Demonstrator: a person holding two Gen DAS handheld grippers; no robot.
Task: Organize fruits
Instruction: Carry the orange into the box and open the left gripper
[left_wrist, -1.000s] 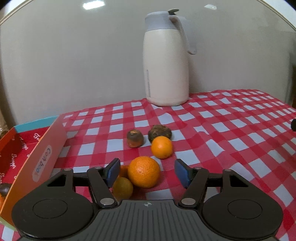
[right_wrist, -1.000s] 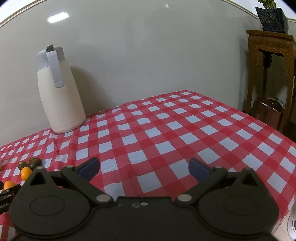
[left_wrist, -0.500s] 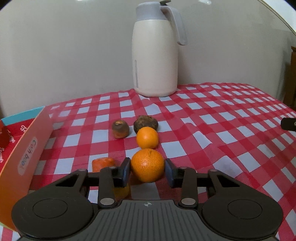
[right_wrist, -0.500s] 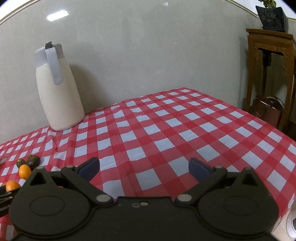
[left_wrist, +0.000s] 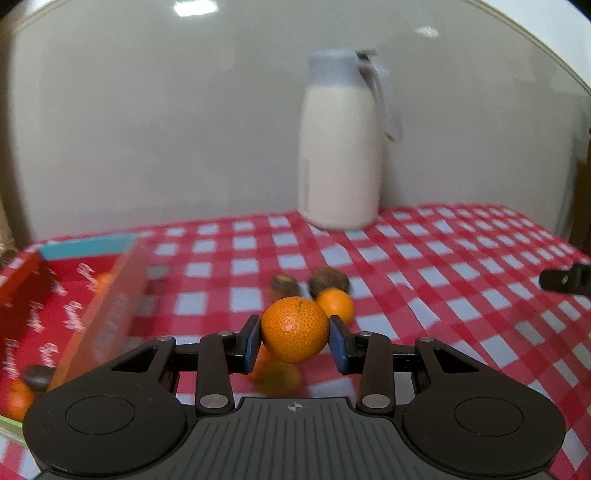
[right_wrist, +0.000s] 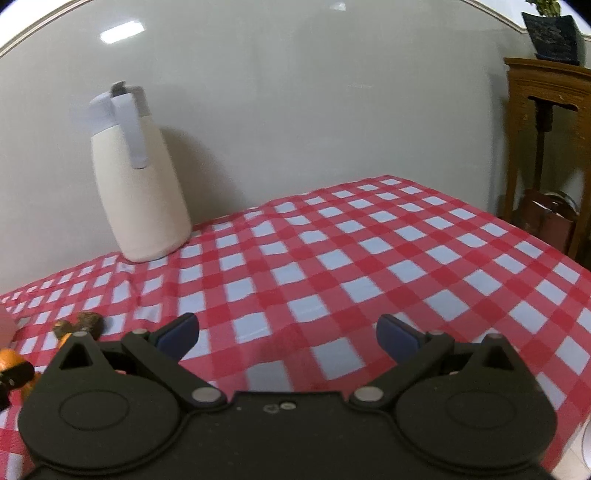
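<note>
Ahead of the right tool the checked tabletop lies bare to its far edge. A cream thermos jug stands at the back by the wall. Left, the red box wall rises; loose fruit sits beside it.

Right gripper, fingers wide apart, above checkered tablecloth; cream jug behind.

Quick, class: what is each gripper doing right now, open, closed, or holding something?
Left gripper: closed on the large orange, pads pressing both its sides.
Right gripper: open, nothing between its pads, only the checked tablecloth ahead.
</note>
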